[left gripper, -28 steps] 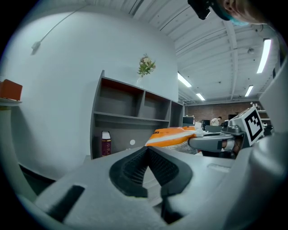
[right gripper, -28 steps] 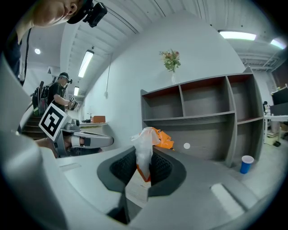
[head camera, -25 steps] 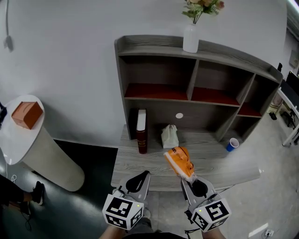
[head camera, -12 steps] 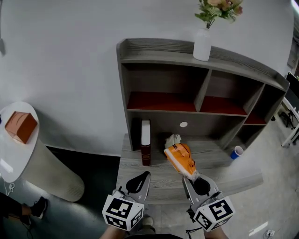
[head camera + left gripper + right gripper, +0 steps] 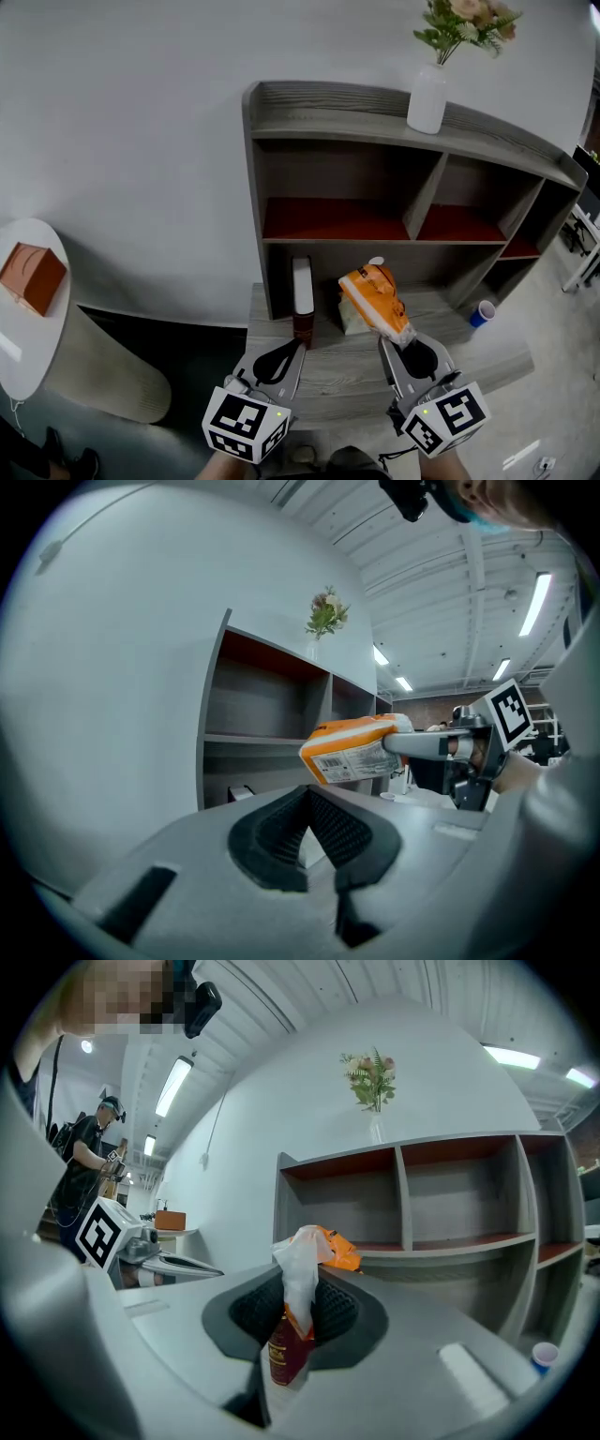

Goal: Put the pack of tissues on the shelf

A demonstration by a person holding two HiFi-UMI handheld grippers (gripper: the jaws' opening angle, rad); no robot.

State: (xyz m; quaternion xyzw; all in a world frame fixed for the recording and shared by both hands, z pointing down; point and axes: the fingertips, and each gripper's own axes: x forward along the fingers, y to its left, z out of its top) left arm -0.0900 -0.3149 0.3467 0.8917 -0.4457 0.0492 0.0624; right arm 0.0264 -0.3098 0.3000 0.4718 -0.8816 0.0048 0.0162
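the right gripper point(image 5: 401, 339) has its jaws clamped on the near end of the orange pack of tissues point(image 5: 373, 298). the pack hangs tilted in the air in front of the grey shelf point(image 5: 375, 101), by its lower opening, right of an upright book point(image 5: 302, 298). the left gripper point(image 5: 279, 356) sits to the left, jaws together, holding nothing.

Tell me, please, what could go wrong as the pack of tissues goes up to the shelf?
1. The right hand-held gripper pinches only one end of the pack of tissues. Most of the pack sticks out beyond the jaws, so it may swing or slip free.
2. The upright book stands close beside the pack, and a sideways swing might topple it.
3. The shelf is split by dividers, so the pack could catch on an edge going in.
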